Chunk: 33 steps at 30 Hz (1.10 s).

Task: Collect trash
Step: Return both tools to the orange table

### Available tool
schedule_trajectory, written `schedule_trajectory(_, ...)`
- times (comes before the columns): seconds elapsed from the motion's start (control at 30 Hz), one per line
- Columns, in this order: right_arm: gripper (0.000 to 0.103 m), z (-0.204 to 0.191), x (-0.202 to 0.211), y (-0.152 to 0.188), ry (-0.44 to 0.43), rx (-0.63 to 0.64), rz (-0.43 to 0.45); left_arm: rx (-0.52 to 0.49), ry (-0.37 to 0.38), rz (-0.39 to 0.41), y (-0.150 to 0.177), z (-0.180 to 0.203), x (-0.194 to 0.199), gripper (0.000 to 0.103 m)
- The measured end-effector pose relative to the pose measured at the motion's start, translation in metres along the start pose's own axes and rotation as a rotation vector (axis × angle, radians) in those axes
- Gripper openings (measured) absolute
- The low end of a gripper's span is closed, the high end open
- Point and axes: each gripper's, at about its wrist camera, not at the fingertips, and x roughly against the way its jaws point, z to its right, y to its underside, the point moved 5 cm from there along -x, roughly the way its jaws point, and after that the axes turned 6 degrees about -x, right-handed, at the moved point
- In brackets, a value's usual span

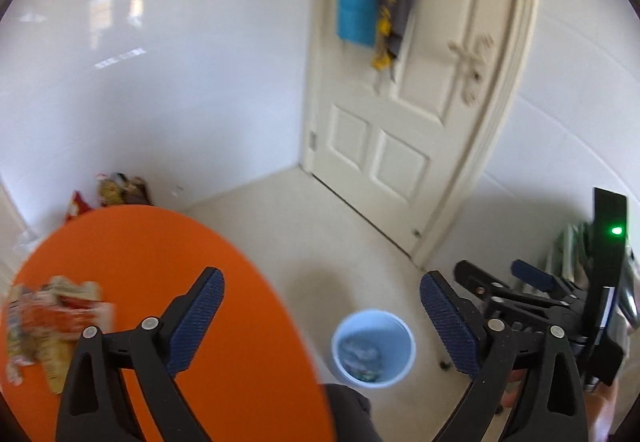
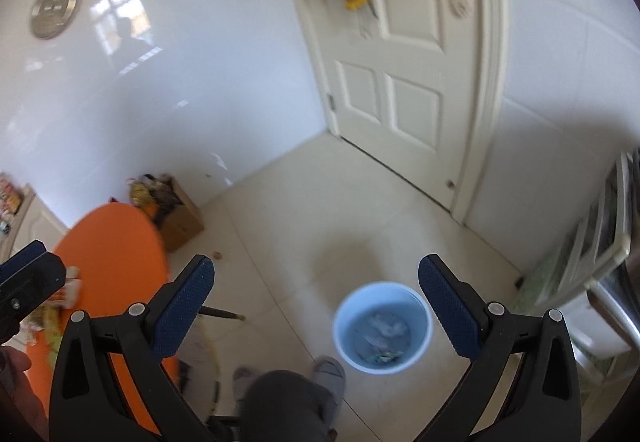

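both grippers (left [image 1: 322,316], right [image 2: 316,300]) gape wide, empty; bin [image 2: 383,326] stands upright, mouth up.

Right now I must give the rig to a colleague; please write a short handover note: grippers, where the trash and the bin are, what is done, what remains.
Left gripper: open, holding nothing, raised over the edge of the orange table.
Right gripper: open, holding nothing, raised above the floor near the blue bin.
Trash: a pile of crumpled snack wrappers lies on the table, to the left of the left gripper.
Bin: it stands on the floor to the right of the table, upright, with some trash already inside.
Done: some pieces are in the bin.
Left: pick up the wrappers from the table and drop them in the bin.
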Motion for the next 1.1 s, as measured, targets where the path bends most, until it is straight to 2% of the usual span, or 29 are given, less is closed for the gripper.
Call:
schedule_trajectory(0.2,0.103,-0.083,0.045,0.001,-0.116,0.091,0.081,0.089,-0.132,0.126,0.025,-0.043,0.089,0.102)
schedule_trajectory(0.43,0.103,-0.179,0.087,0.015,-0.274,0.216,0.134,0.162,-0.300,0.238,0.076,-0.067,0.187,0.102)
schedule_trajectory(0.63,0.103,-0.251,0.122,0.028,-0.399,0.314,0.173,0.239,-0.423,0.298,0.123,-0.065,0.235,0.102)
schedule_trajectory(0.8,0.103,-0.292,0.146,0.041,-0.475,0.383,0.204,0.304,-0.546,0.324,0.169,-0.069,0.273,0.102)
schedule_trajectory(0.93,0.103,-0.314,0.154,0.057,-0.517,0.430,0.203,0.357,-0.581,0.316,0.205,-0.067,0.287,0.102)
schedule_trajectory(1.1,0.103,-0.337,0.144,0.085,-0.542,0.486,0.153,0.402,-0.610,0.278,0.239,-0.057,0.294,0.102)
